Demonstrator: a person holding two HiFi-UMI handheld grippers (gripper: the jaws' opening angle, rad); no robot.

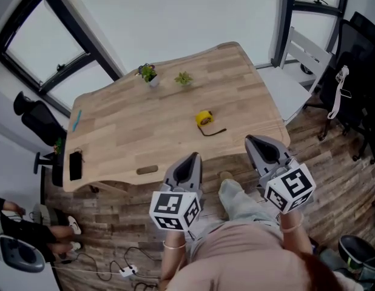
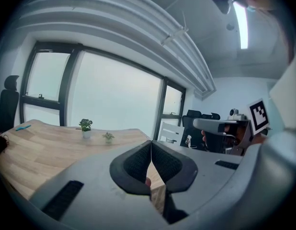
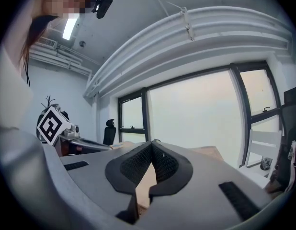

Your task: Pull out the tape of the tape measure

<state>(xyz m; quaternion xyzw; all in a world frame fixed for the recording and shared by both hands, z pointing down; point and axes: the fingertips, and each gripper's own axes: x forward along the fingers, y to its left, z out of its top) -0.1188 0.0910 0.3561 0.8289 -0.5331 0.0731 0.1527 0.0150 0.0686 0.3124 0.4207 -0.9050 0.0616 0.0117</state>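
Note:
A small yellow tape measure (image 1: 204, 118) with a black strap lies near the middle of the wooden table (image 1: 133, 138). My left gripper (image 1: 192, 157) hovers at the table's near edge, left of the tape measure, jaws shut and empty. My right gripper (image 1: 254, 140) hangs by the near right corner, also shut with nothing in it. In the left gripper view the pads (image 2: 138, 162) meet at the tip, with the tabletop (image 2: 38, 147) beyond. In the right gripper view the pads (image 3: 161, 164) touch too. The tape measure is hidden in both gripper views.
Two little potted plants (image 1: 148, 73) (image 1: 184, 78) stand at the far side of the table. A blue pen (image 1: 76, 119) and a black phone (image 1: 75, 165) lie at its left end. A white chair (image 1: 297, 71) stands at the right, black office chairs beyond it.

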